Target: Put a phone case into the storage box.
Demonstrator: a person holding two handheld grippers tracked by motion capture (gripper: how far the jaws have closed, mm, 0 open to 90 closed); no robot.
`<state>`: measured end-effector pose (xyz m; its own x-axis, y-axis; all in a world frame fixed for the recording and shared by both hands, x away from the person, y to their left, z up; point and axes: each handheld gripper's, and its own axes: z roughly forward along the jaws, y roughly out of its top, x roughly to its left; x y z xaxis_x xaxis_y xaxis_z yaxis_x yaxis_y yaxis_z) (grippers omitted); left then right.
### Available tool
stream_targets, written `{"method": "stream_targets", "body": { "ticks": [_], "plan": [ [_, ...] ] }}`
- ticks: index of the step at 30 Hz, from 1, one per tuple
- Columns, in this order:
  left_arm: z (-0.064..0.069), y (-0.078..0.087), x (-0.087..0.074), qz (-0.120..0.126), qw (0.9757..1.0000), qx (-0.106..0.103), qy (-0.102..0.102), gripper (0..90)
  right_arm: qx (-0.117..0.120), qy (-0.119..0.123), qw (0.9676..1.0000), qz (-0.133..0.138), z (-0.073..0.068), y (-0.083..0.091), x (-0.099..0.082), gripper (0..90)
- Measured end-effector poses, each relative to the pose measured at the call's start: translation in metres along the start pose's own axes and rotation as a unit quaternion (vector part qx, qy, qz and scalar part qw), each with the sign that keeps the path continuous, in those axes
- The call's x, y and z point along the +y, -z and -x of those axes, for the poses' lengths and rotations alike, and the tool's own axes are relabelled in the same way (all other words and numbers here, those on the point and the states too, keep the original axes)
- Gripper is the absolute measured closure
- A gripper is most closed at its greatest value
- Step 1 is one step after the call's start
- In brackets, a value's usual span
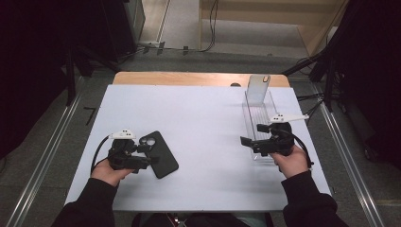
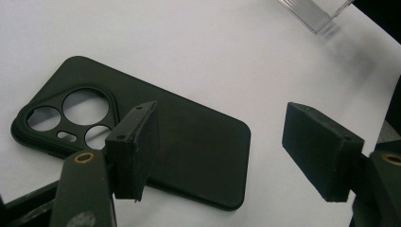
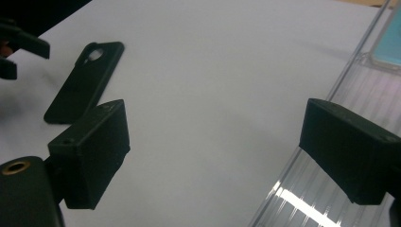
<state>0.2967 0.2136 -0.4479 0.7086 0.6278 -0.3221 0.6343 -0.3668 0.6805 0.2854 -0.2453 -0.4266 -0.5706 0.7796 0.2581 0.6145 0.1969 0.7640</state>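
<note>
Black and matte, the phone case lies flat on the white bench, back face up, camera cut-outs toward the far-left end. It sits at the near left of the bench, well apart from the clear plastic tray standing lengthwise at the right edge.

Left hand-held gripper: jaws parted, nothing clamped. In the left gripper view one pad hangs over the case near its cut-outs while the other hangs over bare bench beyond the case's edge. The case appears straddled across part of its width, but neither pad presses on it. Whether the nearer pad touches the case surface cannot be told.

Right hand-held gripper: jaws apart and empty, held just beside the tray's near end. In the right gripper view one pad hangs over the bench and the other over the ribbed tray wall.

Assessment: work is at an early stage. The case is not yet lifted or gripped, and the tray holds nothing that can be made out at its near end. Remaining, as judged: close on the case, raise it, and carry it across, presumably to the tray.
</note>
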Motion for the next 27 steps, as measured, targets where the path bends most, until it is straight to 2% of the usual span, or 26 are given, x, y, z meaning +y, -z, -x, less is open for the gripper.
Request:
{"method": "stream_targets", "body": {
  "ticks": [2,6,19,24,27],
  "plan": [
    [0.000,0.000,0.000,0.000,1.0000,0.000,0.000,28.3,0.005,0.006,1.0000,-0.003,-0.004,0.001,-0.003,13.5],
    [-0.001,0.002,-0.001,0.000,1.0000,0.004,0.001,28.4,0.022,0.013,0.9997,-0.001,-0.009,0.004,-0.009,13.6],
    [-0.003,0.005,-0.003,0.001,0.9999,0.009,0.006,28.4,0.054,0.022,0.9979,-0.028,-0.018,0.007,-0.025,13.7],
    [-0.006,0.005,-0.007,0.005,0.9997,0.018,0.013,28.3,0.061,0.027,0.9974,-0.028,-0.020,0.007,-0.030,13.8],
    [-0.010,0.008,-0.009,0.012,0.9994,0.021,0.025,28.3,0.066,0.026,0.9970,-0.031,-0.021,0.006,-0.033,13.7]
  ]
}}
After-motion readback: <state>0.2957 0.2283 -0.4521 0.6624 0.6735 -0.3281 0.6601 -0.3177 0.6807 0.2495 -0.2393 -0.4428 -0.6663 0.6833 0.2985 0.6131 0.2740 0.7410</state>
